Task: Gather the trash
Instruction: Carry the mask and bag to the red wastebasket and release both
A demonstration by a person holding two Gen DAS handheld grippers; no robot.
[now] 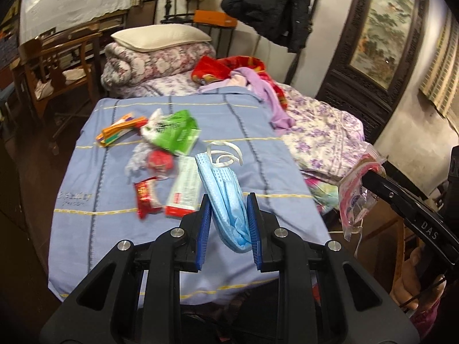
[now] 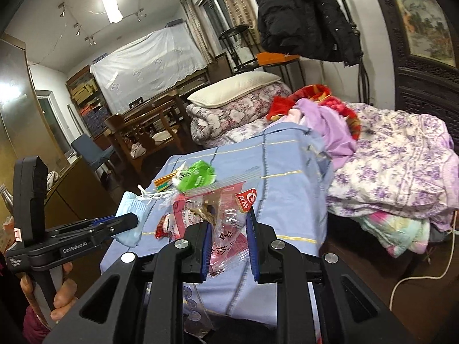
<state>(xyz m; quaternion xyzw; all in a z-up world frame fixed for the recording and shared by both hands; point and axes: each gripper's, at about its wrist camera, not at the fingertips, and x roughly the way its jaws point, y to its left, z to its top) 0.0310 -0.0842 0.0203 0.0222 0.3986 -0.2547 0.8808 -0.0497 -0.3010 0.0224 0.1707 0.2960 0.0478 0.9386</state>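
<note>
two grips full, rest of the trash on the bed

cluttered bedroom, bed (image 1: 86,215) under a blue checked sheet, quilts and clothes piled beyond it. left gripper (image 1: 228,215) has its jaws clamped on a folded blue mask (image 1: 222,189), lifted off the sheet; its ear loops flop loose. soft, near weightless, can slide out, so a pinch across the folded body is the safe hold, not the loops. right gripper (image 2: 228,229) has its jaws clamped on a clear zip bag (image 2: 226,200) with red print. the bag is thin crinkly film, slippery, light; something brownish shows inside, cannot tell what. left on the sheet: green packet (image 1: 175,132), red wrapper (image 1: 146,197), white-red box (image 1: 185,186), orange sticks (image 1: 120,132), clear film (image 1: 137,157). all light and crushable except the box, which looks stiffer; best taken by its edges. no bin in view.
</note>
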